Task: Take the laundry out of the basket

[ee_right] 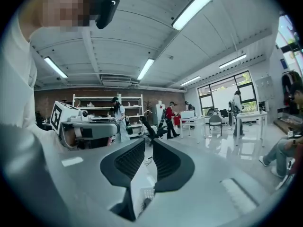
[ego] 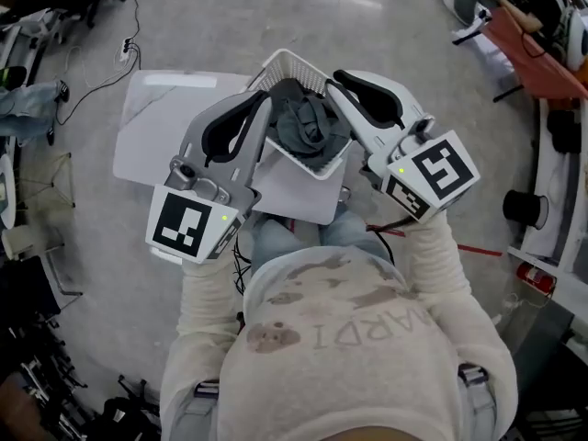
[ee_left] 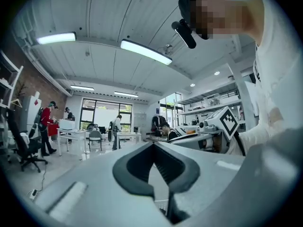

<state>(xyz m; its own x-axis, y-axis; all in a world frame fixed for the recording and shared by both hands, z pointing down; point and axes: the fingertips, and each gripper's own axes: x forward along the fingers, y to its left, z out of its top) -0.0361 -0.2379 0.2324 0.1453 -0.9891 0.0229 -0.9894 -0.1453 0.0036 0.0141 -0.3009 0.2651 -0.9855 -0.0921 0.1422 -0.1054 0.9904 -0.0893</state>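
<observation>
A white basket (ego: 292,63) sits between the two grippers. The left gripper (ego: 261,105) is by its left side and the right gripper (ego: 338,84) is by its right side. Dark grey clothes (ego: 308,122) lie piled in the basket, right between the gripper tips. A white table (ego: 156,122) is under the basket and reaches out past the left gripper.

Wht table (ego: 165,131) on grey floor (ego: 276,16); basket (ego: 292,65) w/ laundry (ego: 308,122) atop.
</observation>
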